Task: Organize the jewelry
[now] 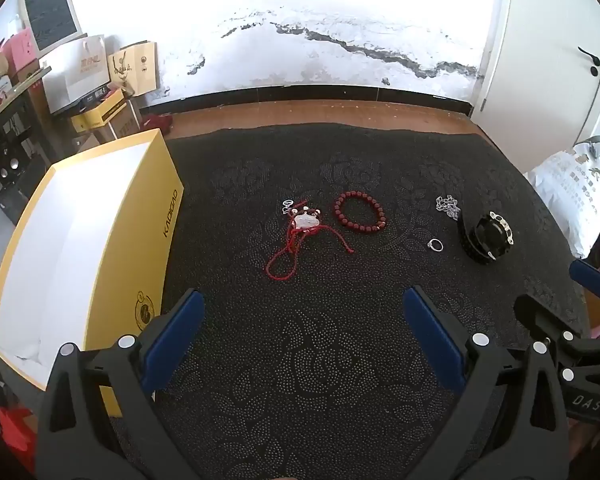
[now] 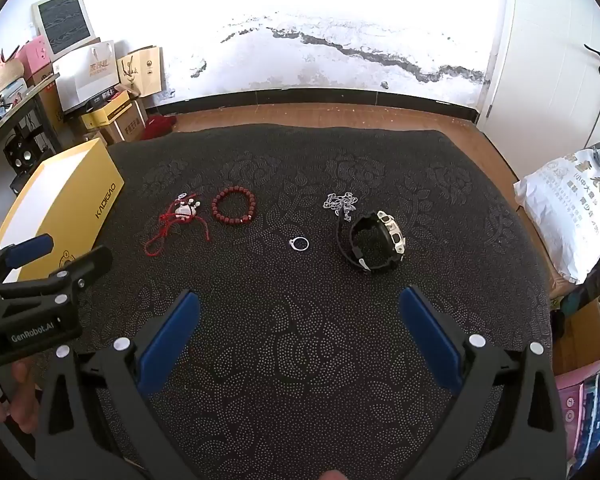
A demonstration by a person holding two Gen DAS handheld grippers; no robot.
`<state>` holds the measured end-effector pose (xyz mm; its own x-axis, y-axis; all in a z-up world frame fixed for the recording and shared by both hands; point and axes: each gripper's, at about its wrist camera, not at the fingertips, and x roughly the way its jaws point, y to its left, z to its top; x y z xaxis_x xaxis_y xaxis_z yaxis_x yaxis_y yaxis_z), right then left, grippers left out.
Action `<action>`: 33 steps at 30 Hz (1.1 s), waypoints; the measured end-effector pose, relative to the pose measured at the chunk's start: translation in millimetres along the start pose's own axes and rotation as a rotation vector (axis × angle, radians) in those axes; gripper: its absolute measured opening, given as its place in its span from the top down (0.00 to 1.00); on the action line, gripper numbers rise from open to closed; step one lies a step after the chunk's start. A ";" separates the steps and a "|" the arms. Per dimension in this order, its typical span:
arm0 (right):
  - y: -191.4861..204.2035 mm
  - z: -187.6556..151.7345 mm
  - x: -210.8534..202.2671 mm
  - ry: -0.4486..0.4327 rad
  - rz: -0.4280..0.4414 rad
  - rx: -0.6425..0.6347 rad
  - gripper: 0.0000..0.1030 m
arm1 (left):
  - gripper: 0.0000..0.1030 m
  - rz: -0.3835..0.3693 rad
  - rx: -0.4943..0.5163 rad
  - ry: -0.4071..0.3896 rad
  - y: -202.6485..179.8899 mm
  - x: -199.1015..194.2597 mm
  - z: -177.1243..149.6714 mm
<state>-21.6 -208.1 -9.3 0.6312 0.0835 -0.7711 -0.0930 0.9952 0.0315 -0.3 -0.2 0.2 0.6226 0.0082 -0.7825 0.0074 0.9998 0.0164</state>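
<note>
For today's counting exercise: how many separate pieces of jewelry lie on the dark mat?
5. Red cord pendant nearest the yellow box; red bead bracelet beside it; ring in the middle; silver chain touching the watch on the right. None appear hidden.

Jewelry (image 2: 300, 244) beyond gaping right gripper (image 2: 300, 300)

Item count: five jewelry pieces, one box.
One red cord necklace (image 2: 176, 220), one red bead bracelet (image 2: 234, 209), one silver chain (image 2: 341, 201), one silver ring (image 2: 299, 243), one black watch (image 2: 374, 242), one yellow box (image 1: 80, 248).
</note>
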 end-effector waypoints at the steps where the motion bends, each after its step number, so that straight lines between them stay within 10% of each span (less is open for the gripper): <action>1: -0.1 -0.1 -0.2 0.000 0.001 0.001 0.06 | 0.06 0.000 -0.001 0.001 0.1 0.0 -0.1; 33: 0.9 -0.6 -0.2 0.000 0.003 -0.002 0.06 | 0.06 0.006 0.004 0.001 -0.8 0.9 -0.5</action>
<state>-22.3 -207.3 -9.5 0.6307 0.0860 -0.7712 -0.0959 0.9949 0.0325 -0.2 -1.0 -0.8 0.6219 0.0138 -0.7830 0.0074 0.9997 0.0236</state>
